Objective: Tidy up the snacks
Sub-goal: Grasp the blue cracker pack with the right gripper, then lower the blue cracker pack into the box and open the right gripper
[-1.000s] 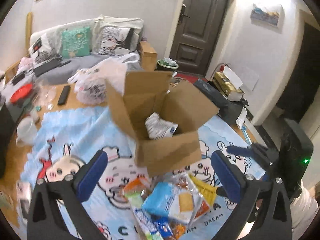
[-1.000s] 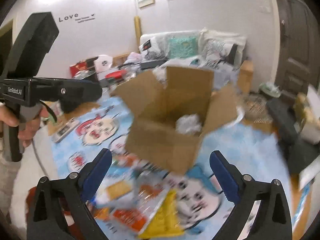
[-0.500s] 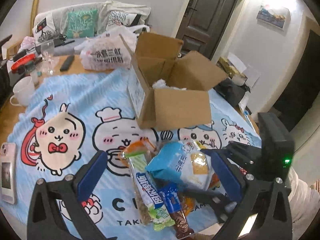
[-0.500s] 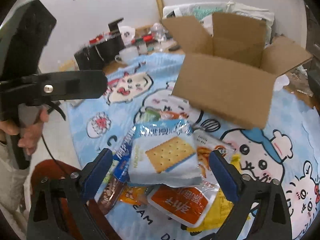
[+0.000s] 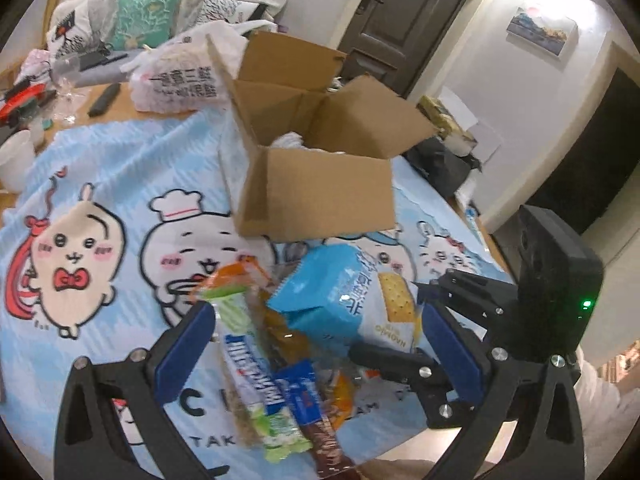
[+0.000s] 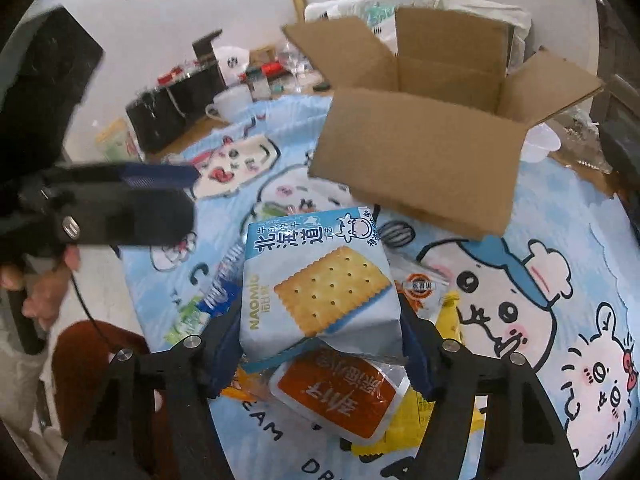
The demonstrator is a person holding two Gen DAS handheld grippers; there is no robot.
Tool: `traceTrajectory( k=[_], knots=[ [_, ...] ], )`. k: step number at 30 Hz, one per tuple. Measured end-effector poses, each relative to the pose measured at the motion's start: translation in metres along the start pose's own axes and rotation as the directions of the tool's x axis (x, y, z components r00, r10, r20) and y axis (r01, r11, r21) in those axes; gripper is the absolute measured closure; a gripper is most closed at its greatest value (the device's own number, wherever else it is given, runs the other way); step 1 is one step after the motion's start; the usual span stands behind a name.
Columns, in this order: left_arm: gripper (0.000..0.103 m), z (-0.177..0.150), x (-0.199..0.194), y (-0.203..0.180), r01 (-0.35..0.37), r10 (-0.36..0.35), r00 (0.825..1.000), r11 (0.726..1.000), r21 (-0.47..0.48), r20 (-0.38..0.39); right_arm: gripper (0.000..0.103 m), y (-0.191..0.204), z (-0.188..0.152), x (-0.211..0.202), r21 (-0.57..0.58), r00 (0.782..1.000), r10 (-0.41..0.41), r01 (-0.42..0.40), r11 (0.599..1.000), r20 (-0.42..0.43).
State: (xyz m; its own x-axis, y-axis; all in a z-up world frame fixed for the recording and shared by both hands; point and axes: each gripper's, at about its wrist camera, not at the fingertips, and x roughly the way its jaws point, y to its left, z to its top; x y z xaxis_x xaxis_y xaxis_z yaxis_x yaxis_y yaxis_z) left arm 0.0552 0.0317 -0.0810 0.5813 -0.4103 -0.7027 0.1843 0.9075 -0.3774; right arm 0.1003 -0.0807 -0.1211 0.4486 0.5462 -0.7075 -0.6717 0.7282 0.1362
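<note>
Open left gripper (image 5: 316, 340) hovers over snack pile (image 5: 304, 344) before cardboard box (image 5: 316, 184).

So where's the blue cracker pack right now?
The blue cracker pack tops the snack pile in front of the cardboard box, between the closing jaws of the right gripper.

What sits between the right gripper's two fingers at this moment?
The blue cracker packet fills the gap of the right gripper, whose jaws are closing on its sides. The right wrist view shows it best; the orange pouch lies underneath.
</note>
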Motion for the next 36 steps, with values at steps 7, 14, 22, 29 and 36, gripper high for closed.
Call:
traceTrajectory(
  k=[7, 14, 22, 29, 36],
  knots=[
    [0.011, 0.012, -0.014, -0.007, 0.123, -0.122, 0.992, 0.991, -0.042, 0.045, 0.039, 0.016, 0.014, -0.048, -0.012, 0.986, 0.1, -0.099, 0.995, 0.133],
    [0.043, 0.043, -0.037, -0.02, 0.18, -0.179, 0.979, 0.984, -0.008, 0.099, 0.039, 0.024, 0.036, -0.078, -0.019, 0.963, 0.117, -0.116, 0.993, 0.244],
    [0.043, 0.117, -0.017, -0.023, 0.159, -0.158, 0.986, 0.987, -0.006, 0.054, 0.04, -0.005, 0.085, -0.08, 0.045, 0.956, 0.121, -0.137, 0.989, 0.267],
    [0.042, 0.182, 0.033, -0.008, 0.109, -0.109, 0.994, 0.993, -0.044, -0.011, 0.04, -0.062, 0.143, -0.055, 0.163, 0.972, 0.115, -0.149, 0.975, 0.203],
    [0.038, 0.206, 0.08, 0.016, 0.052, -0.059, 0.996, 0.993, -0.105, -0.062, 0.04, -0.103, 0.172, -0.015, 0.225, 0.988, 0.096, -0.122, 0.967, 0.12]
  ],
)
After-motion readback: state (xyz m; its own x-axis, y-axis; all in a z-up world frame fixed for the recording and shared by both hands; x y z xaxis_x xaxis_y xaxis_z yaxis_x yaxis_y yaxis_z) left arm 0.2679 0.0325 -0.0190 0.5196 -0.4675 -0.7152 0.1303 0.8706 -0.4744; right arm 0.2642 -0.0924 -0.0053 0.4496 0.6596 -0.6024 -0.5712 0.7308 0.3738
